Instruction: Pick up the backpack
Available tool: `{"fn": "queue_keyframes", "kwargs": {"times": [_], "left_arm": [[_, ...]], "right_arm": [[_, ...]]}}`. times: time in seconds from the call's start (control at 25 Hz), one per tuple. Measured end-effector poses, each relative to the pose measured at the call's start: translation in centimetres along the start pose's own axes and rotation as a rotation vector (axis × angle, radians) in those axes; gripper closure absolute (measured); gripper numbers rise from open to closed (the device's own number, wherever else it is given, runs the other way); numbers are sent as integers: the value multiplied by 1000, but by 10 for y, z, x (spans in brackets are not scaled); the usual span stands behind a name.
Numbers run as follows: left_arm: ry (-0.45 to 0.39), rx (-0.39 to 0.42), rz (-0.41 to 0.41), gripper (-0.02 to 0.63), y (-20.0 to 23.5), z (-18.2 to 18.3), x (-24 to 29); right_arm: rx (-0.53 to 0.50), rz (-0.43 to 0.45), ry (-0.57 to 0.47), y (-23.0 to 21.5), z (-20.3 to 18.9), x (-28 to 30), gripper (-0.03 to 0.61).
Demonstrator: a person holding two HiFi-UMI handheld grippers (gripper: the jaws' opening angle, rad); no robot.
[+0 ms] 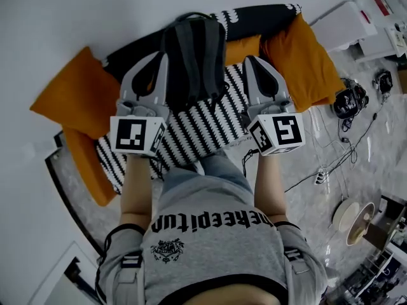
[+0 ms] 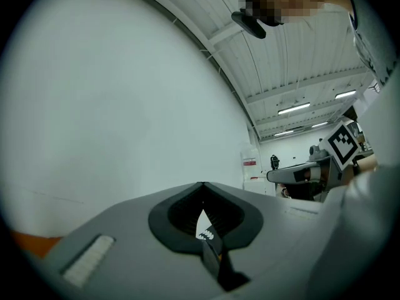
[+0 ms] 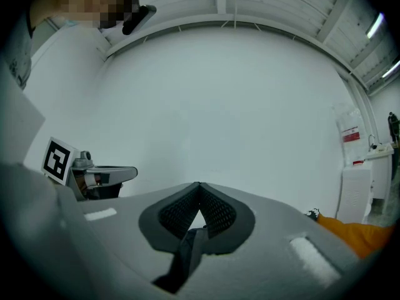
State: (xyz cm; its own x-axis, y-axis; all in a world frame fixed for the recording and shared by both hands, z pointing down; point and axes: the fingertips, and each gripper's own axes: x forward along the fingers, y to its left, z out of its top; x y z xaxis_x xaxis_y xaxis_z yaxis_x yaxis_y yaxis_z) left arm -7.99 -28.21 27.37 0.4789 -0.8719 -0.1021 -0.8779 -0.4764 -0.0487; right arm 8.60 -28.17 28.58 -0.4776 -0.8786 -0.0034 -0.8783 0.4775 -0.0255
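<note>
1. The backpack [image 1: 194, 56] stands upright over the striped cover [image 1: 206, 129] of a sofa [image 1: 261, 16], between orange cushions [image 1: 73, 94]. Its padded shoulder side faces the person, which puts one strap within reach on each side from the front.
2. The left hand-held gripper [image 1: 162, 57] is pressed together at the tips. Its own view shows a dark band, the left strap [image 2: 215, 261], caught low between the jaws and running off right, toward the pack. I judge it to be a backpack strap, pinched so that this side can be carried.
3. The right hand-held gripper [image 1: 249, 60] is likewise closed to its tips. The right strap [image 3: 186, 255] is nipped low in its jaws and trails left, again toward the pack. A hold on each side would likely keep the load level rather than swinging from one point.
4. The head view does not show whether the pack's base rests on the cover or hangs just clear of it.
5. Both forearms reach forward from the body, roughly parallel, one on each side of the pack. The grippers point about level at the pale wall behind the sofa. Their marker cubes [image 1: 137, 135] face up toward the head camera, and the tips sit just beside the pack's upper flanks.
</note>
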Motion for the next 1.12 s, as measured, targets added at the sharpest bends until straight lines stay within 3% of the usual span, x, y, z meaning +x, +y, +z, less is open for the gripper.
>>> {"fn": "queue_keyframes", "kwargs": {"times": [0.76,1.12], "left_arm": [[182,-72,99,594,3,-81,42],[223,-100,126,594,-2,-110,49]], "right_arm": [[99,140,167,-35,-78,62,575],[166,178,246,-50,-125,80,575]]}}
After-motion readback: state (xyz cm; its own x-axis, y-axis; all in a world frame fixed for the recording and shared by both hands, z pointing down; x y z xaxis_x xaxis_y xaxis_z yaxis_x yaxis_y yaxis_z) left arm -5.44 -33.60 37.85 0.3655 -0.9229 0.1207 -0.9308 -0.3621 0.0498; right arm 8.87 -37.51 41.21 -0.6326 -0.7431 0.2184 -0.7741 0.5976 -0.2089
